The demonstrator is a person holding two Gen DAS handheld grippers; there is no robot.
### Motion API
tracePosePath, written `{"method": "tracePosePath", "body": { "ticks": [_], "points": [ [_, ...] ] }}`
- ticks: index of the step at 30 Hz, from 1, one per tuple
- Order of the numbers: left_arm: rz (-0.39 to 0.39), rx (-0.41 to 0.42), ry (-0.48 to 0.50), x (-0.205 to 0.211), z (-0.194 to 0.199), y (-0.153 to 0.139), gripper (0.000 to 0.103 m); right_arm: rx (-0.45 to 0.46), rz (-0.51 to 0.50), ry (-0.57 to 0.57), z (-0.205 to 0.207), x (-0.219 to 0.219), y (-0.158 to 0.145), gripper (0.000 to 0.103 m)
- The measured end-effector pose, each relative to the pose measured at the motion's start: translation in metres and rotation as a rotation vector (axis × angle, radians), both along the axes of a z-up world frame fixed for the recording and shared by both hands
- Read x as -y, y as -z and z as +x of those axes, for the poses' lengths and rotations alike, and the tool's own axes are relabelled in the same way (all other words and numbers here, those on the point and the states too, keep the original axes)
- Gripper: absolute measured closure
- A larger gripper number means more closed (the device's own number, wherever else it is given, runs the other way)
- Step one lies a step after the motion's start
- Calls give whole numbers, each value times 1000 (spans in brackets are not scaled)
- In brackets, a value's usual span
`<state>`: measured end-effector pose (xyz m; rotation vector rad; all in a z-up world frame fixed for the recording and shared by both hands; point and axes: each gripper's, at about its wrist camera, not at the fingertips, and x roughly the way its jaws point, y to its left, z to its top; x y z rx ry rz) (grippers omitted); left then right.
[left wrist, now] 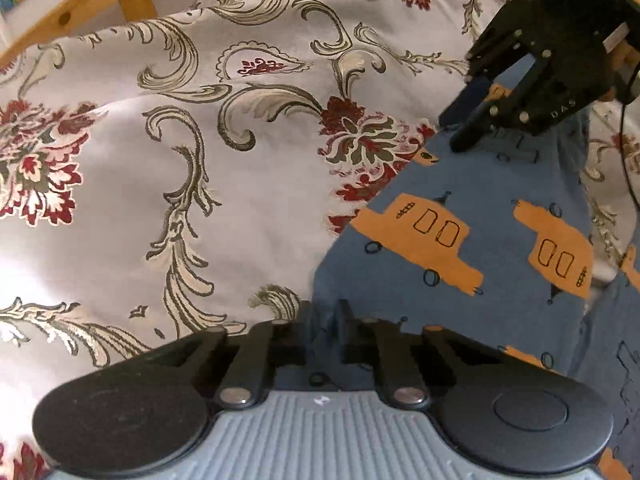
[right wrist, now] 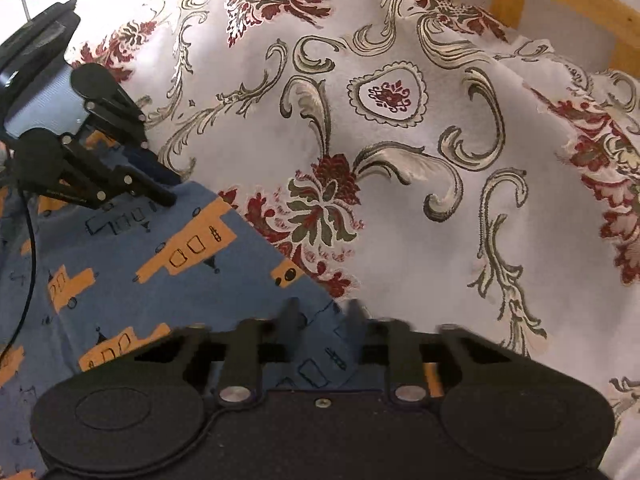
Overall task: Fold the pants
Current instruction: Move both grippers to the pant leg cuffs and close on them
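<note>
Pants [left wrist: 472, 216]: blue, printed with orange vehicles, lying flat on the floral cloth [left wrist: 168, 168]; we read the far hem edge as a diagonal line between our two claws.
Left claw [left wrist: 326, 316]: at the near-left corner of that edge; fingers a little apart with blue fabric showing between them — clamped or not, we cannot tell.
Right claw [right wrist: 322, 312]: at the opposite corner of the same edge; fingers apart, cloth between them, grip likewise undecided.
Cross-view: each claw also shows in the other's camera, tips down on the blue fabric.
Key relation: the pants' long axis runs back from the edge toward us; both claws sit equally near it.
Judgement: the fold should carry this edge back along that axis.
</note>
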<state>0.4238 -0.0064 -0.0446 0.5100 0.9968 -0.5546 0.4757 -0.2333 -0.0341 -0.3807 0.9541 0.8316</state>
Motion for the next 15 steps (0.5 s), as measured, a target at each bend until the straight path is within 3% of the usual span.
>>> {"method": "tracePosePath", "body": {
  "ticks": [4,11,15],
  "points": [
    [27,33,-68,8,-6,-3,100,46,-34,9,-10,-4,-1,99],
    [24,207,-152,10,-9,-27,100,265,-79,49,-27,-14,-23,101],
    [20,239,-200,7,8,-31,100,333,-86,97,-11,-22,-29,101]
  ]
}}
